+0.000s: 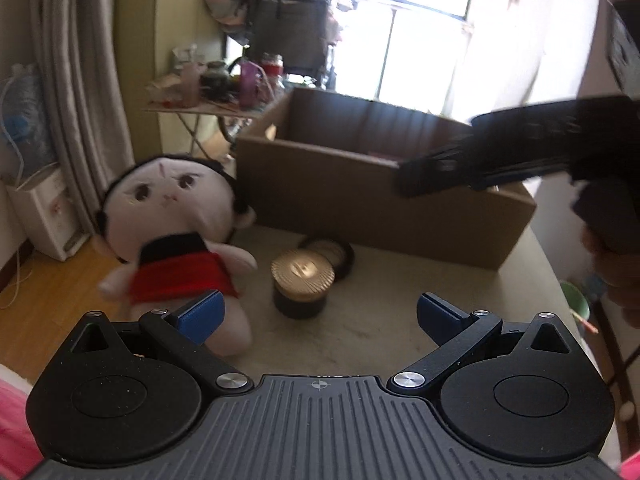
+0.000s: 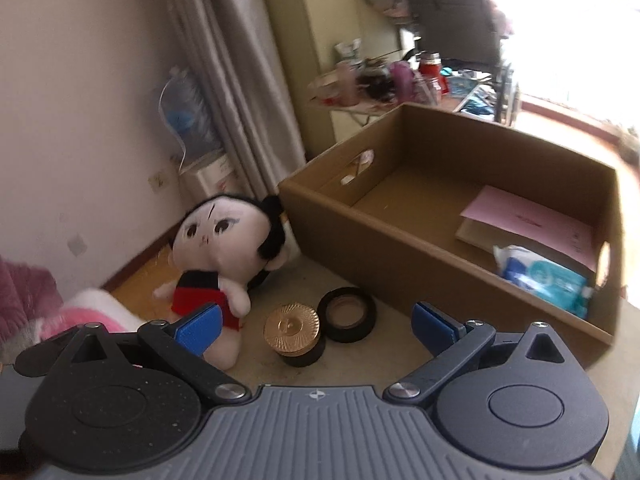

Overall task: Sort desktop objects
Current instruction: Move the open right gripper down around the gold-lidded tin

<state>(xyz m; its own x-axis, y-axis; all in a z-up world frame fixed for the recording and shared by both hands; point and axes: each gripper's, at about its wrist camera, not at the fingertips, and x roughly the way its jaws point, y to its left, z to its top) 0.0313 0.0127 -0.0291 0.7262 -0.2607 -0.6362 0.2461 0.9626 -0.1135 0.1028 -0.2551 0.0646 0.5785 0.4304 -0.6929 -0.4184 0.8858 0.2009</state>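
Observation:
A plush doll (image 1: 176,236) with black hair and a red dress sits on the beige table (image 1: 380,320), left of a black jar with a gold lid (image 1: 303,280) and a black ring-shaped lid (image 1: 332,254). My left gripper (image 1: 320,316) is open and empty, just short of the jar. The right wrist view shows the doll (image 2: 224,248), the gold-lidded jar (image 2: 294,330) and the ring-shaped lid (image 2: 347,314) in front of my open, empty right gripper (image 2: 316,326). The right gripper's body (image 1: 520,152) hangs over the cardboard box (image 1: 380,196).
The open cardboard box (image 2: 400,248) holds a pink sheet (image 2: 528,220), a brown folder and a blue-white wipes pack (image 2: 544,280). A cluttered folding table (image 2: 380,80), curtains and a water dispenser stand behind. Pink fabric (image 2: 80,312) lies at the left.

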